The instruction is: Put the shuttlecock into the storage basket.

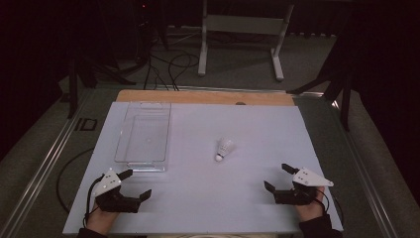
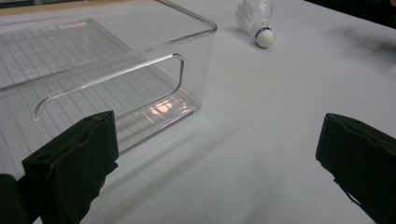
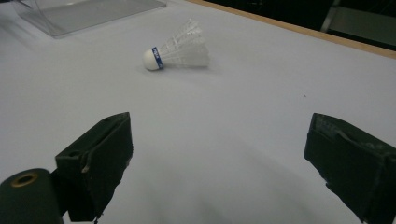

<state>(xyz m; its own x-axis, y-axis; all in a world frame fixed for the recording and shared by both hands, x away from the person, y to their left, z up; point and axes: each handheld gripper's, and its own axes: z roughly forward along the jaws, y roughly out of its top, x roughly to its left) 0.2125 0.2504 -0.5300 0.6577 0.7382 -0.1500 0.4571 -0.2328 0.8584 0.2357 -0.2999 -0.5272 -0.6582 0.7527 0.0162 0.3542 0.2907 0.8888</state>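
Note:
A white shuttlecock (image 1: 224, 149) lies on its side near the middle of the white table top (image 1: 208, 198), cork end toward the person. It also shows as the shuttlecock (image 2: 256, 21) and the shuttlecock (image 3: 178, 46). A clear plastic bin (image 1: 143, 135) stands empty at the left; its near wall with a handle cutout (image 2: 107, 86) is close in front of the left gripper. My left gripper (image 1: 135, 183) rests open near the front left. My right gripper (image 1: 277, 177) rests open at the front right, with nothing between its jaws.
A wooden strip (image 1: 205, 96) borders the table's far edge. Beyond it, a white metal stand (image 1: 240, 29) and cables (image 1: 171, 64) lie on the grey floor. Dark stands rise at both sides. Open table surface lies between the two grippers.

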